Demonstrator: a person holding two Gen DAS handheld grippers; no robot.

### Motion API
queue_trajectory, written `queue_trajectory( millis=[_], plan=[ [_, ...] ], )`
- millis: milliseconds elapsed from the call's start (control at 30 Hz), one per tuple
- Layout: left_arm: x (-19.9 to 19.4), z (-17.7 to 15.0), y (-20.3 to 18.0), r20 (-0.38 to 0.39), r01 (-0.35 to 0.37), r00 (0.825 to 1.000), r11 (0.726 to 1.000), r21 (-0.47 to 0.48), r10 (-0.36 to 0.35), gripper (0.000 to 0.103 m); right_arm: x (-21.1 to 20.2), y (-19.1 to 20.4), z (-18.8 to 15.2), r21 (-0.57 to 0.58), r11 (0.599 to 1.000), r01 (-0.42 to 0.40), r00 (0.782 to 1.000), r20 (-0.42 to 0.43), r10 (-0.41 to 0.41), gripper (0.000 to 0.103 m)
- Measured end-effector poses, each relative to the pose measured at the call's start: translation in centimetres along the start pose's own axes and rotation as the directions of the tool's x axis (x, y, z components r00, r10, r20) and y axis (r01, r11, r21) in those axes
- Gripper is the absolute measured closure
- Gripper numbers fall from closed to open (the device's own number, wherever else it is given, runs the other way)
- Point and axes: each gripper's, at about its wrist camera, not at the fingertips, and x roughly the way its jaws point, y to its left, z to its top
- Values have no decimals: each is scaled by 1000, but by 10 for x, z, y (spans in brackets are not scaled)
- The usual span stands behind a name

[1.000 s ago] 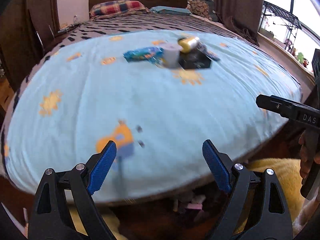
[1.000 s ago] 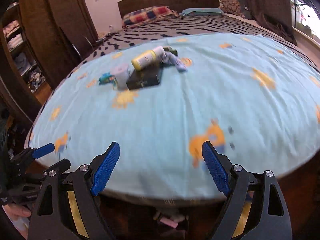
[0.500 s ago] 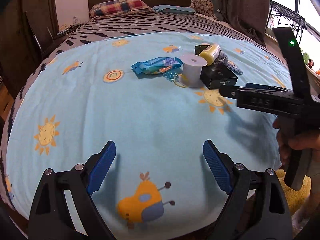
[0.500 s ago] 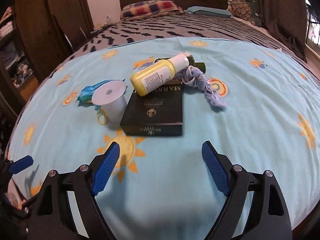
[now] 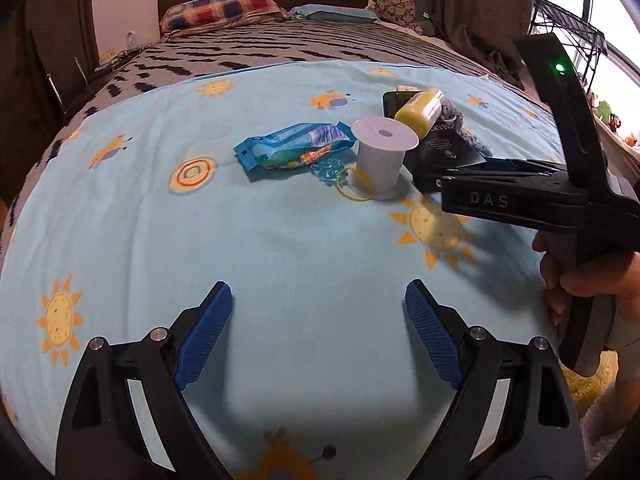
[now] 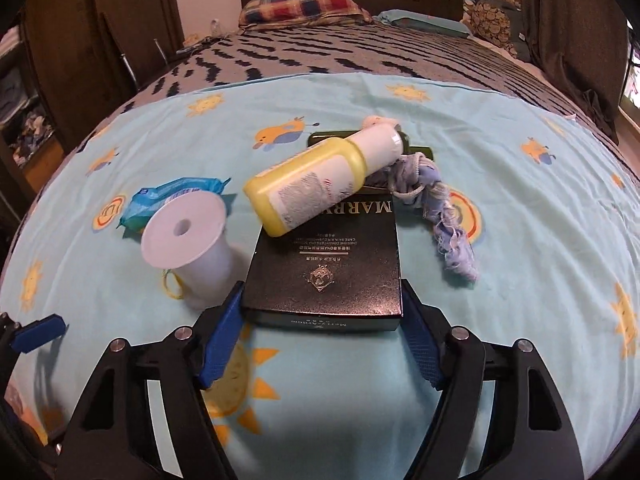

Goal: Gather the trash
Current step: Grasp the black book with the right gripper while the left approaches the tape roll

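- Left tongs [image 5: 318, 328], spread wide and empty, have advanced over the bed's blue sheet [image 5: 280, 248]; blue wrapper [image 5: 294, 150] and white spool [image 5: 384, 158] lie far ahead.
- Right tongs [image 6: 322, 336], gaping, now straddle the black box's [image 6: 328, 264] near corners; the yellow bottle [image 6: 316, 184] rests atop it.
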Motion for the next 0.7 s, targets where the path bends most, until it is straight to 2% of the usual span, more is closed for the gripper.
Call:
queue_trajectory(
  millis=[67, 200, 333, 500, 700],
  plan=[
    [9, 7, 0, 1, 14, 1000, 1000, -1, -14, 23, -2, -8, 0, 1, 1000, 1, 1000, 8, -1, 29],
    [23, 22, 0, 9, 9, 1000, 1000, 6, -9, 39, -9, -22, -5, 6, 1000, 0, 1000, 17, 0, 30],
    [34, 37, 2, 15, 28, 999, 1000, -11, -28, 41, -14, -29, -12, 11, 1000, -14, 1000, 22, 14, 29],
    [49, 53, 2, 11, 26, 1000, 1000, 8, -26, 57, -23, -35, -21, 23, 999, -36, 999, 34, 36, 29],
    [62, 65, -1, 0, 29, 1000, 999, 23, -29, 63, -32, -42, -31, 44, 997, -57, 997, 48, 54, 29]
  ],
)
